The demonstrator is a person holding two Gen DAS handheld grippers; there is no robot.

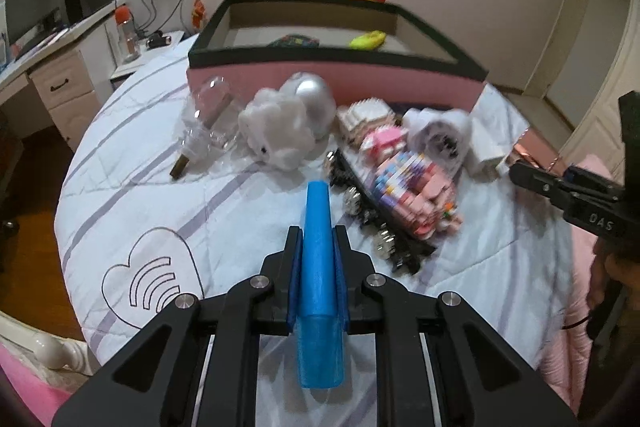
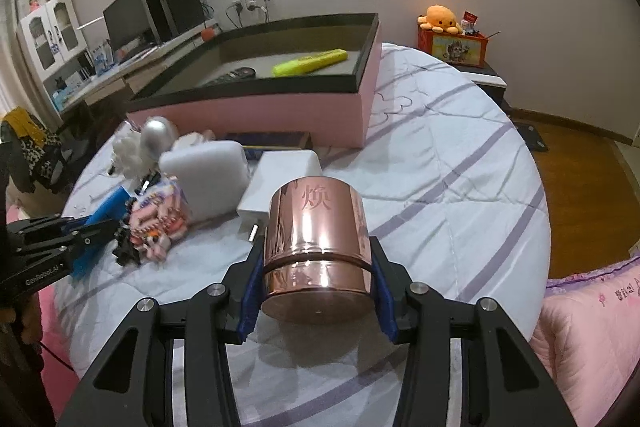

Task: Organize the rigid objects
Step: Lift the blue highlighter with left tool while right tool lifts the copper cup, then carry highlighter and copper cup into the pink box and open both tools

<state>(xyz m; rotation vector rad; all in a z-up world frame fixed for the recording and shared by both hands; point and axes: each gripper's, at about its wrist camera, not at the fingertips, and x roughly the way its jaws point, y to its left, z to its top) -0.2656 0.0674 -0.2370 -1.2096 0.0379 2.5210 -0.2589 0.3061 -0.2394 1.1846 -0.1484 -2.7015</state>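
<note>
My left gripper (image 1: 318,233) is shut on a blue plastic tube (image 1: 318,259), held above the white quilt; the tube points toward the pink box (image 1: 336,81). From the right wrist view that gripper (image 2: 110,223) and its blue tube (image 2: 105,211) appear at the left. My right gripper (image 2: 318,247) is shut on a shiny rose-gold round tin (image 2: 318,239) with a character engraved on it, lifted over the bed. The pink box (image 2: 280,115) with a black rim holds a yellow highlighter (image 2: 310,62) and a dark remote (image 2: 232,75).
On the quilt before the box lie a clear glass bulb (image 1: 212,115), a white plush with a silver ball (image 1: 288,123), a pink brick model on a black base (image 1: 404,183), a white clock (image 1: 438,143) and white boxes (image 2: 280,179). A desk stands left, wooden floor right.
</note>
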